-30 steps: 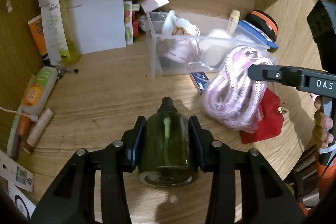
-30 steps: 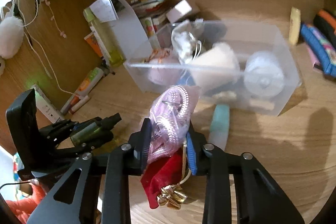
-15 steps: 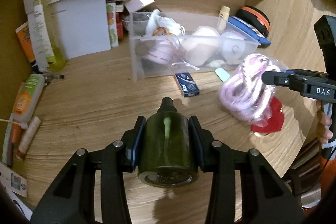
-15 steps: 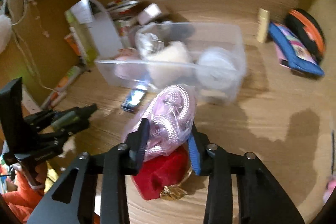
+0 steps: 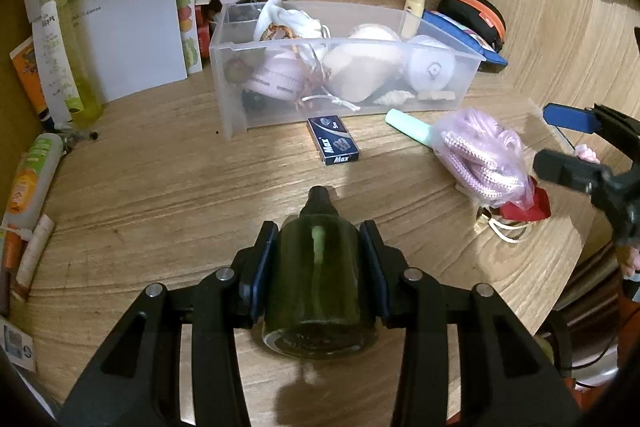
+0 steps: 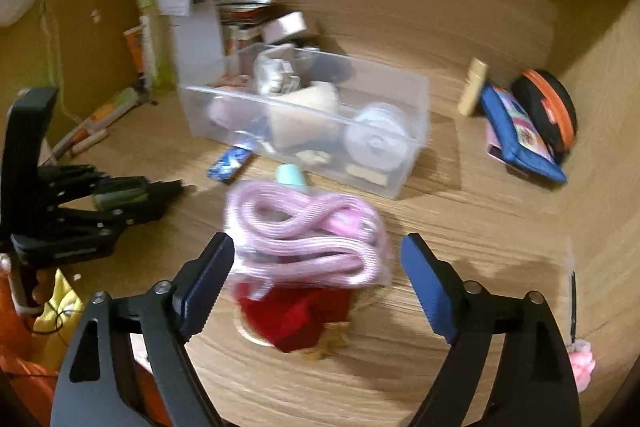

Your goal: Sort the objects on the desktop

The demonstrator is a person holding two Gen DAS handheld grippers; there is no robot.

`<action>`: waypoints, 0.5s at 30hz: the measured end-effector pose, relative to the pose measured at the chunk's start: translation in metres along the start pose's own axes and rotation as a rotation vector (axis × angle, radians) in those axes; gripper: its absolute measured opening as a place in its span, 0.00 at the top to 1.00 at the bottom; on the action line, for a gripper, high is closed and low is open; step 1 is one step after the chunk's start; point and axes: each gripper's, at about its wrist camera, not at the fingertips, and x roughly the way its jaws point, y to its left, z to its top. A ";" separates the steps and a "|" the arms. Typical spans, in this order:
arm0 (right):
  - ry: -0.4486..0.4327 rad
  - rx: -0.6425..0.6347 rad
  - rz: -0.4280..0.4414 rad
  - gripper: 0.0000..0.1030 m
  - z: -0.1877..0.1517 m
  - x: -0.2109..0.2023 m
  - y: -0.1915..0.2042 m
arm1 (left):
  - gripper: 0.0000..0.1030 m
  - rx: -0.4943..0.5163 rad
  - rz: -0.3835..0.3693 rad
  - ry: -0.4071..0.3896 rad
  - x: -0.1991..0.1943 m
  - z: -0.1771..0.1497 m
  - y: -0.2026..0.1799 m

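The left gripper [image 5: 318, 267] clamps a dark green bottle [image 5: 320, 283], while the right gripper [image 6: 316, 279] gapes wide around the bagged pink rope [image 6: 308, 239] on the counter [image 6: 460, 227].

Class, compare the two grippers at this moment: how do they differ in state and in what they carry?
The left gripper has its jaws shut on the dark green bottle; the right gripper has its jaws spread wide and holds nothing. The bottle is gripped at its sides, while the bagged pink rope lies free on the desk between the right jaws. Both are black with blue pads.
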 end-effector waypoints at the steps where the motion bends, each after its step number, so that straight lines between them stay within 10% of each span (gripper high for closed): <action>1: 0.002 -0.024 0.004 0.19 0.001 0.002 0.007 | 0.60 0.001 -0.001 0.001 0.000 -0.001 0.000; 12: 0.093 -0.172 -0.049 0.21 0.007 0.063 0.035 | 0.38 -0.012 0.006 0.010 -0.002 -0.008 0.002; 15: 0.090 -0.183 -0.079 0.36 0.010 0.068 0.030 | 0.38 -0.010 0.006 0.009 -0.001 -0.008 0.001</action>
